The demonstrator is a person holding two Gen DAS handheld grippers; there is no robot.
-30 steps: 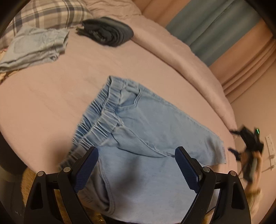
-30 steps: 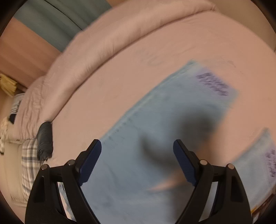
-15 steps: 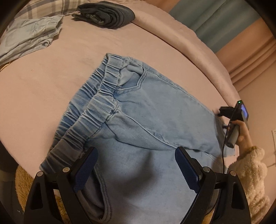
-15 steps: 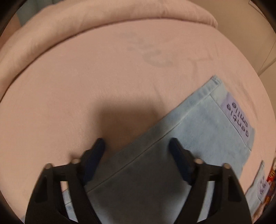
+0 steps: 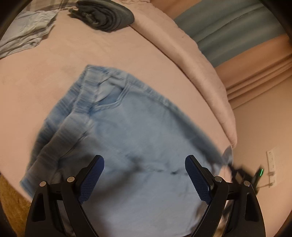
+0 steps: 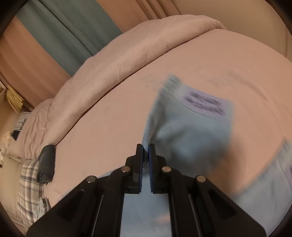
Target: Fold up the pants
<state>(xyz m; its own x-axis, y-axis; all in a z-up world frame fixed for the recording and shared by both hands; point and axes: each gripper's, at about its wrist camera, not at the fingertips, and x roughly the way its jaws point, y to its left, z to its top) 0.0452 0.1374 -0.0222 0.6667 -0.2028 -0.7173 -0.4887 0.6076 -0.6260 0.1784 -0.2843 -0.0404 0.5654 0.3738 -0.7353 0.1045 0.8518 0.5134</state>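
Note:
Light blue denim pants (image 5: 138, 131) lie on the pink bed (image 5: 45, 73), their elastic waistband toward the upper left in the left wrist view. My left gripper (image 5: 144, 175) hovers open over the pants near the seat, nothing between its blue pads. In the right wrist view my right gripper (image 6: 145, 151) is shut on the edge of a pant leg (image 6: 191, 127); the cloth rises from the jaws and a lilac label (image 6: 206, 104) with dark lettering shows near the hem. The right gripper (image 5: 244, 173) appears blurred at the pants' far right end.
A folded dark garment (image 5: 105, 16) and a crumpled pale blue garment (image 5: 23, 36) lie at the far side of the bed. A rolled pink duvet (image 5: 191, 60) runs along the bed's edge. Teal and pink curtains (image 6: 60, 36) hang behind. A plaid pillow (image 6: 31, 187) sits at left.
My right gripper went from open over the leg to shut on its edge, and the cloth now lifts off the bed. The left gripper shifted slightly over the pants, still open.

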